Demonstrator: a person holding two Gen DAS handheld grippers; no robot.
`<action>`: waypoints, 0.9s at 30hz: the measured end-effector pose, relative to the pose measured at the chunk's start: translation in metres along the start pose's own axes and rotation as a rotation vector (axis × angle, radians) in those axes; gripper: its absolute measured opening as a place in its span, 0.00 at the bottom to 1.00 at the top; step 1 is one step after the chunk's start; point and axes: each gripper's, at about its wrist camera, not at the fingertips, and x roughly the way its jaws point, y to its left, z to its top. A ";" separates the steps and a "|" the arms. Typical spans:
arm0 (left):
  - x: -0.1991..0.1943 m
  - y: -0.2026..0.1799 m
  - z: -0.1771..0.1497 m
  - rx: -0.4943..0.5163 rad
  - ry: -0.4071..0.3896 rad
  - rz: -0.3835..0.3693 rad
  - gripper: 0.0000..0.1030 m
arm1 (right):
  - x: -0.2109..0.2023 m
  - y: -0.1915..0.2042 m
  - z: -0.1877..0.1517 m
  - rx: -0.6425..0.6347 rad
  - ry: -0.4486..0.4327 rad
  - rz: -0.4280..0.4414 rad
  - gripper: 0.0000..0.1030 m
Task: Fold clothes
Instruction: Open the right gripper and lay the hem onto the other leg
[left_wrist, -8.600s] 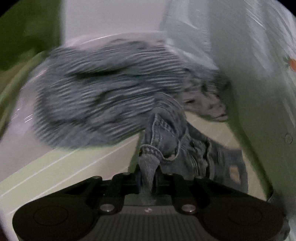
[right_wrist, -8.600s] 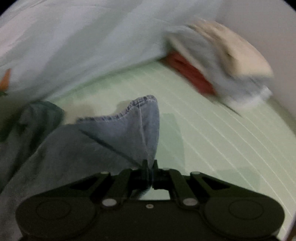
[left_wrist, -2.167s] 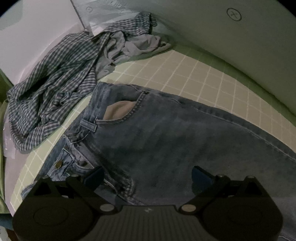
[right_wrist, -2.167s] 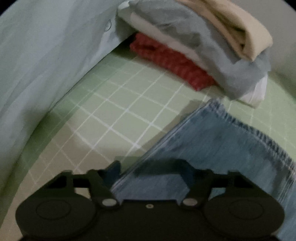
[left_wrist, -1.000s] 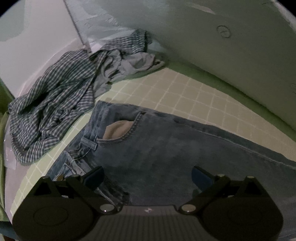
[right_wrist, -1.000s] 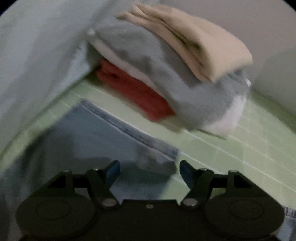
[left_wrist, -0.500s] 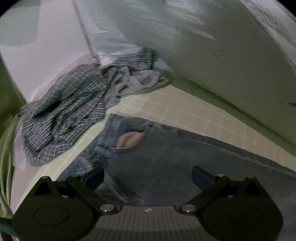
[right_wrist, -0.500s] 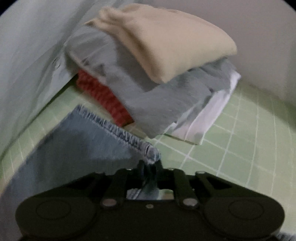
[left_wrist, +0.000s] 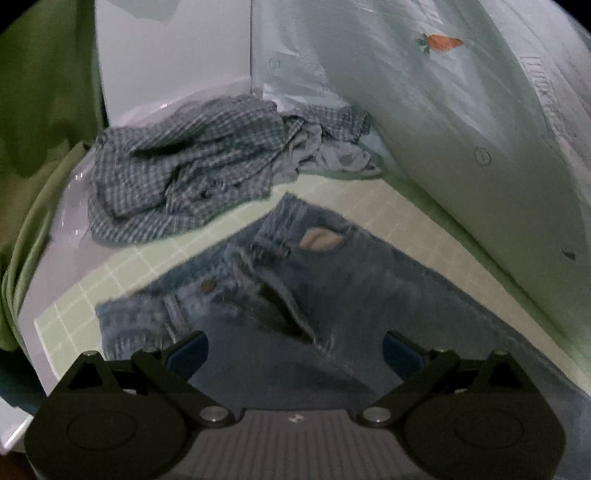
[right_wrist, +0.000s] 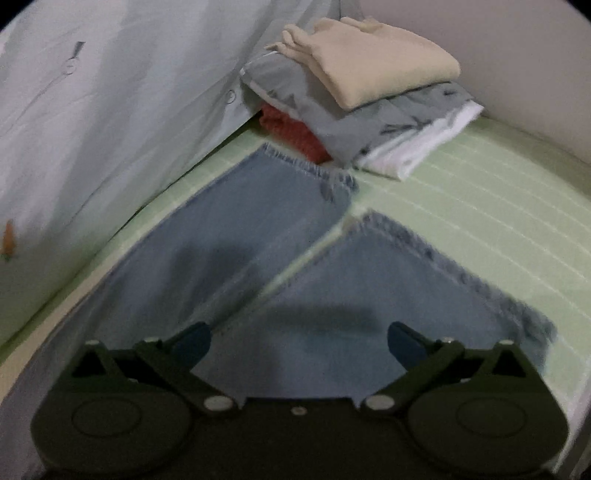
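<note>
Pale green matting (left_wrist: 373, 206) ruled with a white grid is covering the work surface, with a light blue-grey sheet (right_wrist: 110, 122) hanging along its far side. Over it, the left gripper (left_wrist: 293, 349) is hovering with its blue-padded jaws spread wide and nothing between them. The right gripper (right_wrist: 299, 341) is likewise hovering, its jaws opening to their widest, with nothing pinched; both sets of pads are standing clear of the cloth below.

Beneath both tools, a pair of blue jeans (left_wrist: 332, 295) is lying flat on the matting, its denim coarse and faded. Only the left wrist view is showing the waist end: a rumpled waistband, a brown metal button (left_wrist: 208, 285), an open fly, and a pocket gaping to reveal beige lining (left_wrist: 319, 239). Only the right wrist view is showing the leg ends: two flat legs (right_wrist: 258, 236) splaying apart in a narrow V, each ending in a frayed, fringed hem.

Farther out in the left view, a crumpled blue-and-white checked shirt (left_wrist: 184, 170) is lying in a loose heap beyond the waistband, partly on a glossy white surface (left_wrist: 66, 206). An orange carrot motif (left_wrist: 441, 42) is showing on the sheet. In the right view, a neat stack of folded clothes (right_wrist: 369, 99) is sitting just beyond the far hem: soft cream on top, then grey, white and red layers.
</note>
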 end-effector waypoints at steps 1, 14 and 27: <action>-0.002 0.001 -0.006 0.004 0.005 -0.007 0.97 | -0.007 -0.002 -0.007 0.007 -0.005 0.010 1.00; -0.018 0.008 -0.067 0.048 0.060 -0.051 0.97 | -0.034 -0.020 -0.077 -0.077 0.088 -0.134 1.00; -0.003 0.076 -0.067 -0.103 0.122 -0.012 0.97 | -0.024 -0.006 -0.091 -0.074 0.053 -0.281 1.00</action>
